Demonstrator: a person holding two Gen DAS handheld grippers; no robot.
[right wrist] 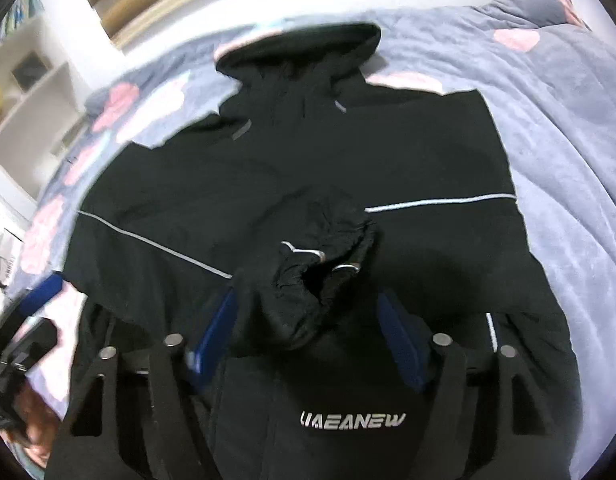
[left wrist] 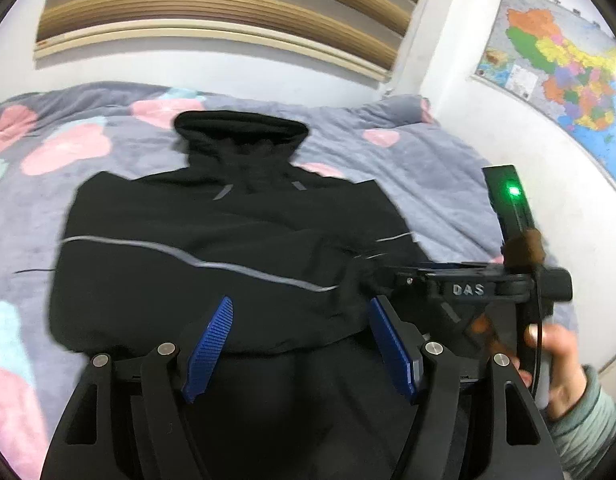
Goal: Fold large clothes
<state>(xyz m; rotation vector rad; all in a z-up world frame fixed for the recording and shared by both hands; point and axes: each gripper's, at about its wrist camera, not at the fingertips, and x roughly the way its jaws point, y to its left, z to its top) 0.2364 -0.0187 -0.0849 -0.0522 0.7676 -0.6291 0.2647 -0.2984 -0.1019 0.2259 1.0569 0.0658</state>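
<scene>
Gathering the sleeve cuff [right wrist: 308, 280] at frame centre, the right gripper [right wrist: 308, 336] straddles it, pads not visibly pinching. Left gripper [left wrist: 299, 344] hovers released over the black jacket [left wrist: 187, 240]. Pinch the cuff fully before carrying.

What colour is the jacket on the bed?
The hooded fabric jacket is black with thin silver stripes, clearest in right wrist view.

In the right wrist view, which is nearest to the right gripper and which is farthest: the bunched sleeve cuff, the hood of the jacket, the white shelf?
From the right gripper:
1. Bunched sleeve cuff, between the open fingers, on the jacket's middle.
2. Hood, at the jacket's far end on the bed.
3. White shelf, beyond the bed, upper left.
</scene>
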